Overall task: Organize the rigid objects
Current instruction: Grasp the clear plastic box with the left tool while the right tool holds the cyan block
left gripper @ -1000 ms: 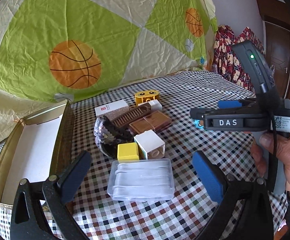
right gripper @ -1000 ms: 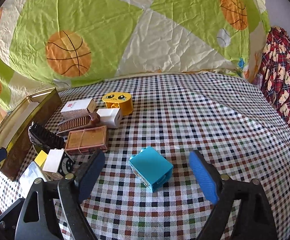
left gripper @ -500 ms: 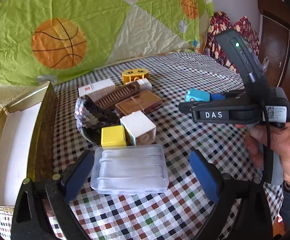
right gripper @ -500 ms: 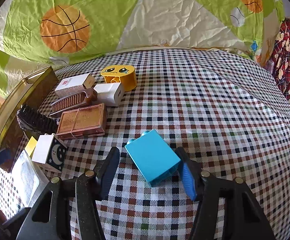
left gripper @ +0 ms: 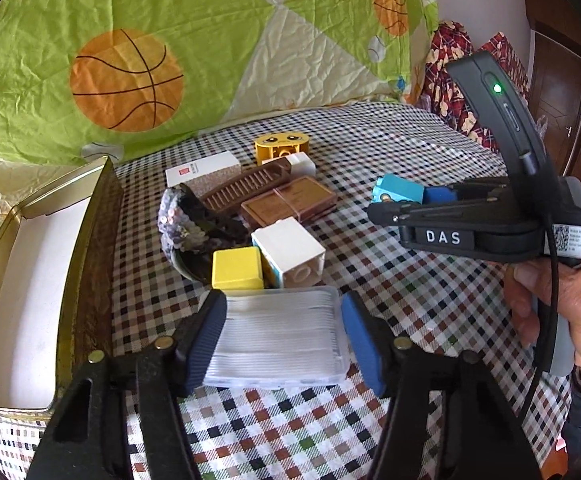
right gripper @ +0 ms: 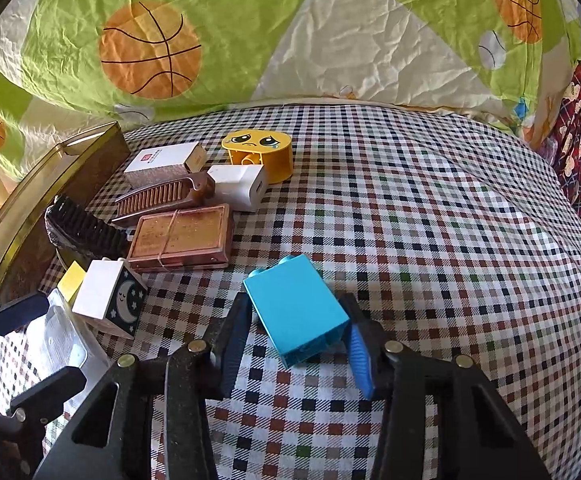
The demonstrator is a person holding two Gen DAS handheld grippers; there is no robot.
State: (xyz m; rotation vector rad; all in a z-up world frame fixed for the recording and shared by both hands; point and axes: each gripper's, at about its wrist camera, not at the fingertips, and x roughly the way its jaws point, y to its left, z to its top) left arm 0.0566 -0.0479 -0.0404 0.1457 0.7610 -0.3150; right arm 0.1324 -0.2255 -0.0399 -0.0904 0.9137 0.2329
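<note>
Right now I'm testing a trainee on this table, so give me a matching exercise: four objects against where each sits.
Objects:
1. blue block
2. clear plastic case
3. yellow face block
4. gold tin

Places:
A. far end of the pile
B. between the right gripper jaws
C. left edge of the cloth
D. between the left gripper jaws

Pairs: 1-B, 2-D, 3-A, 4-C

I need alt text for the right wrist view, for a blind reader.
The right tool is closing around a blue toy block on a checkered tablecloth. At left lie a moon-printed white block, a brown comb and a yellow sad-face block.
</note>
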